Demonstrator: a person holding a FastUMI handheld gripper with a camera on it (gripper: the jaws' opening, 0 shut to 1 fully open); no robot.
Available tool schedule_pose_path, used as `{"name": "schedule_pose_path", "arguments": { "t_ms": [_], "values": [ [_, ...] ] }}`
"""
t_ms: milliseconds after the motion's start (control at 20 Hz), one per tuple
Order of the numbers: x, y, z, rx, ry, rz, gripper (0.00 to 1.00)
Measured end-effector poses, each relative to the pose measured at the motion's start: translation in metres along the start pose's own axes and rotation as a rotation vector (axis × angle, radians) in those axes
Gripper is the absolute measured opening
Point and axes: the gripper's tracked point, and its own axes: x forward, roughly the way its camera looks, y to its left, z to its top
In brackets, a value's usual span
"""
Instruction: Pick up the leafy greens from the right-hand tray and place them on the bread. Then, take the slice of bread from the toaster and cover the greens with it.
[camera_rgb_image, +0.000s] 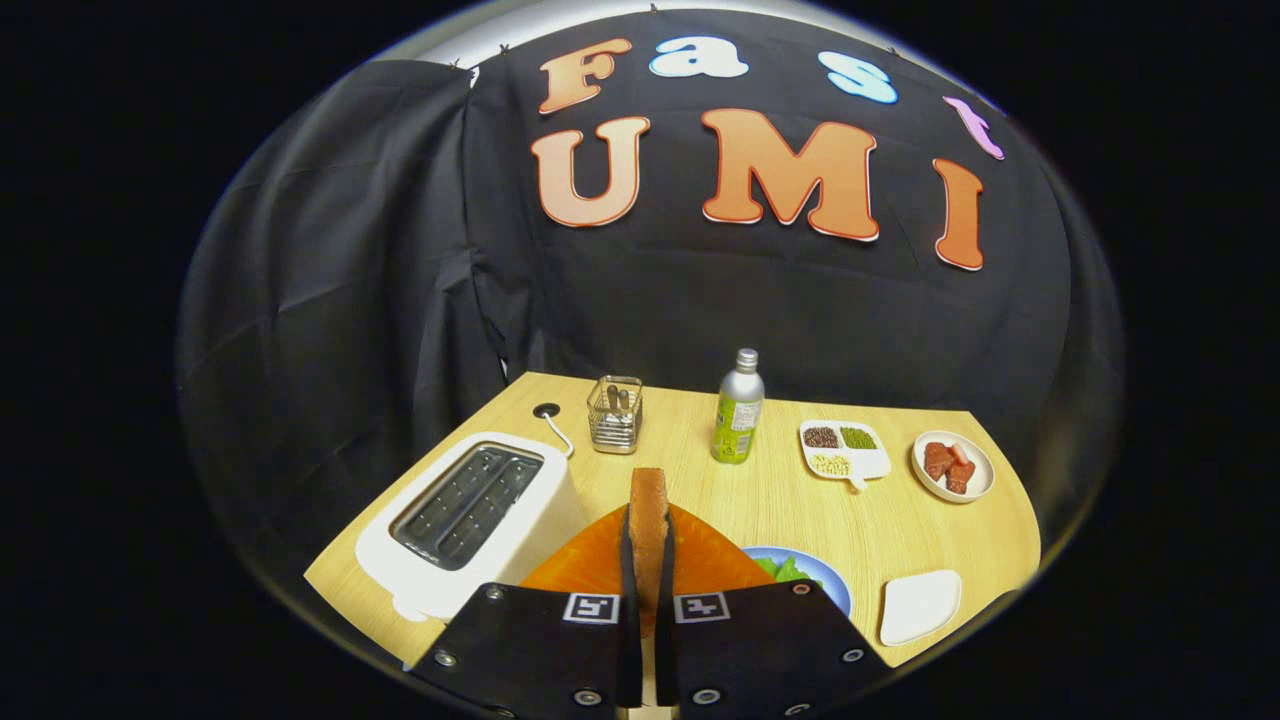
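I see the gripper (648, 585) with both fingers clenched on a slice of bread (648, 520), which stands upright on its edge between them and rises above the fingertips. The slice is held up over the wooden table (780, 500) — clear of the toaster (470, 520), which sits just to the left of the fingers with its two slots open to view. Right under the held slice lies an orange mat (590, 570), spreading to both sides of the fingers. Just right of the fingers, a blue plate (825, 585) shows with leafy greens (790, 570) on it; the gripper body hides most of the plate, so I cannot tell whether bread lies under the greens. Further right sits a small white tray (920, 605). Beyond the fingers, along the back of the table, I make out a wire basket (614, 415), a green bottle (739, 410) with a metal cap, a divided dish (845, 450) of grains, and a bowl (953, 466) of red chunks.
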Motion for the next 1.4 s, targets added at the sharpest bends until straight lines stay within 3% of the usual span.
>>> {"name": "schedule_pose_path", "arguments": {
  "t_ms": [1000,1400],
  "values": [
    [0.040,-0.069,-0.084,0.053,0.121,0.027,0.06],
    [0.040,-0.099,-0.098,0.060,0.158,0.017,0.16]
  ]
}}
